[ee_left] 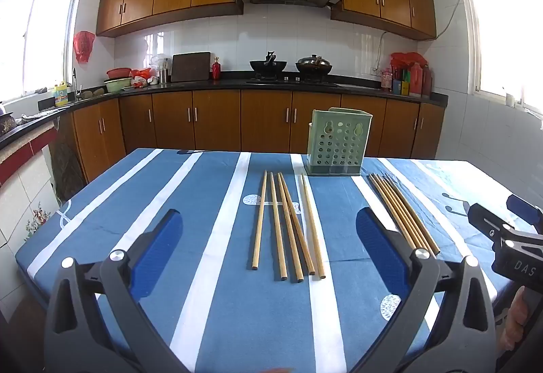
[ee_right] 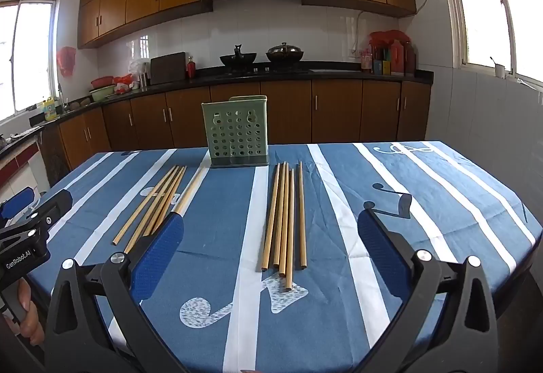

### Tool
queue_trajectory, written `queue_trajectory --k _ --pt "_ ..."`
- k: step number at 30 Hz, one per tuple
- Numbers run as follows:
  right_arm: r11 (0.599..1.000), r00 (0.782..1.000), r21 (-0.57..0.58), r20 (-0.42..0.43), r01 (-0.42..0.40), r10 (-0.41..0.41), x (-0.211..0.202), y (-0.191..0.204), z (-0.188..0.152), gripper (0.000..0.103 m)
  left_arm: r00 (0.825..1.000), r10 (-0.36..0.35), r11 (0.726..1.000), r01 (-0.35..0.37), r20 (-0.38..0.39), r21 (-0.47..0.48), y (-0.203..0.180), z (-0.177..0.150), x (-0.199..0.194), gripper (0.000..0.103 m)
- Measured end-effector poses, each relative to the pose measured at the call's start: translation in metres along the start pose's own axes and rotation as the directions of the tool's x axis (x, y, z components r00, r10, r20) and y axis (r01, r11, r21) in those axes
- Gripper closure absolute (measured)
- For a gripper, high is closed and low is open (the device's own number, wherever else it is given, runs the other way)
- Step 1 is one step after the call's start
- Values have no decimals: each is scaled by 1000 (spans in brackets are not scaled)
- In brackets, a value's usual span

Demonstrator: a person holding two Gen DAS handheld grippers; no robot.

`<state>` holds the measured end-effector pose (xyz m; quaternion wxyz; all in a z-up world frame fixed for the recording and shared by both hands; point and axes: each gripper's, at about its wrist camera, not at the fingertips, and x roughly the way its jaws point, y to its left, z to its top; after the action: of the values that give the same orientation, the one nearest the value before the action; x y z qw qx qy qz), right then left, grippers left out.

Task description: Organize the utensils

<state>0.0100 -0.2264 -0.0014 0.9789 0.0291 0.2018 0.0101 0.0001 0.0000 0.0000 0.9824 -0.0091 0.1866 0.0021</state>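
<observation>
From the left wrist, the left gripper (ee_left: 268, 234) gapes wide and empty above the tablecloth (ee_left: 210, 305); five chopsticks (ee_left: 288, 227) lie between its fingers, the green holder (ee_left: 336, 142) beyond. From the right wrist, the right gripper (ee_right: 268, 234) is equally wide over its bundle (ee_right: 285, 220).

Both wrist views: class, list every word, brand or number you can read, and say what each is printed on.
"DAS" – on the right tool's black body, cut off by the frame edge.
"GenRobot.AI" – on the left tool's black body.
Labels on the bottles and boxes on the far counter: too small to read.
Yellow bottle by the sink: label blurred.
</observation>
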Motion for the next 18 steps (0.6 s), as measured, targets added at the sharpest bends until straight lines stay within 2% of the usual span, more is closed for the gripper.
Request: queue_trajectory --k 18 --pt "1000 1000 2 1 -1 1 0 -1 -1 2 1000 0 1000 0 0 1 0 0 0 4"
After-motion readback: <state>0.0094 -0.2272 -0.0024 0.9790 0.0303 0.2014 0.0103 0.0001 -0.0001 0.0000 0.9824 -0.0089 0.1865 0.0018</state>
